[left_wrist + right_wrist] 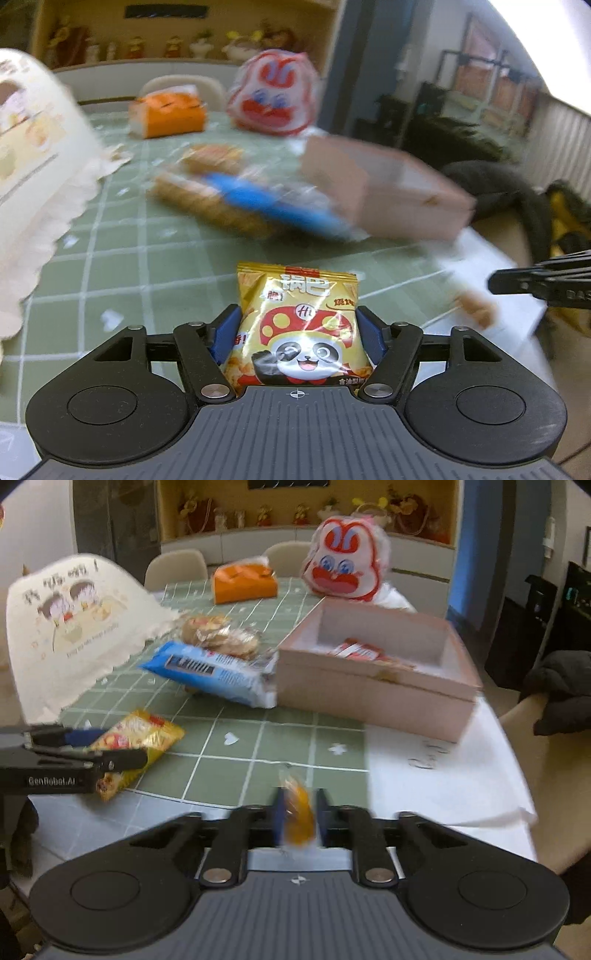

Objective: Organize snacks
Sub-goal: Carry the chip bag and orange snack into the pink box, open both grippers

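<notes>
Left gripper (299, 328) clamped on light, crinkly panda packet (300, 325), right gripper (298, 819) pinched tight on small soft wrapped snack (297, 812) — gentle midsection holds, toward box (373, 698).

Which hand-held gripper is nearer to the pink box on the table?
The right hand-held gripper: the pink box lies just ahead, slightly right. The left hand-held gripper sits further away, at the near table edge.

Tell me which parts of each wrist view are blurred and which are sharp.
Left wrist view: the yellow panda snack bag in the left gripper is sharp, the pink box and table behind smeared. Right wrist view: the small orange snack in the right gripper is blurred, the background only slightly soft.
</notes>
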`<control>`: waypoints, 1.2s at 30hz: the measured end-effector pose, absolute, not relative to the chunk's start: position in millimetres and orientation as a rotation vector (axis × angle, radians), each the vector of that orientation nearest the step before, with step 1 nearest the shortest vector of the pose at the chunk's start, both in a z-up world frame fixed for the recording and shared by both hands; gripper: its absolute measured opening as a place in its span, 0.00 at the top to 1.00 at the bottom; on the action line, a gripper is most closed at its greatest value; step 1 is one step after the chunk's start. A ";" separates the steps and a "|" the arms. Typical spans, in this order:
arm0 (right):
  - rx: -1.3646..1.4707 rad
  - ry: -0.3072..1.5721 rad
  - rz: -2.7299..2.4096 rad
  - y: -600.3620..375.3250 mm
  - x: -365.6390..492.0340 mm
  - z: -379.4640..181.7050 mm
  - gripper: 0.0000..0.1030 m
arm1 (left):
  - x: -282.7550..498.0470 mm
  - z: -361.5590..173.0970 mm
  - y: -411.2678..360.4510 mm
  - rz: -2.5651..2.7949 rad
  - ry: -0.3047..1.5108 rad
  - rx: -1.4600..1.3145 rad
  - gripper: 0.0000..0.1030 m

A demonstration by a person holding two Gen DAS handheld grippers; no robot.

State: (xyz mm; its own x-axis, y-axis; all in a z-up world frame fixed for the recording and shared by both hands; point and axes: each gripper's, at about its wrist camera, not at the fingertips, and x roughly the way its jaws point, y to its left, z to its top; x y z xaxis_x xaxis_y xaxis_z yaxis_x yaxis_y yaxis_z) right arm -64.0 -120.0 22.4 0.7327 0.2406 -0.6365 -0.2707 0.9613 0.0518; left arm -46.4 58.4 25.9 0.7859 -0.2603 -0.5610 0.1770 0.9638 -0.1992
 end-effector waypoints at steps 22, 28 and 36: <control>-0.107 0.803 0.416 -115.5 -44.3 -9.7 0.70 | -19.6 36.1 17.0 -0.356 0.749 -0.117 0.30; -0.093 0.677 0.393 -139.6 -48.2 37.0 0.77 | -7.9 91.6 14.8 -0.442 0.622 -0.130 0.30; -0.019 0.480 0.251 -180.0 32.2 130.4 0.76 | 119.2 161.9 -8.4 -0.501 0.432 -0.222 0.28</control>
State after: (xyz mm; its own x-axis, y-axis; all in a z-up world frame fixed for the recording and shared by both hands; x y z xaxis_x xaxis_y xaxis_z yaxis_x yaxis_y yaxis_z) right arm 32.2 -180.0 130.4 0.8572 0.2341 -0.4588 -0.2429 0.9692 0.0407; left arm 119.2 -8.4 161.9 0.7900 -0.5070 -0.3448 0.4149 0.8561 -0.3081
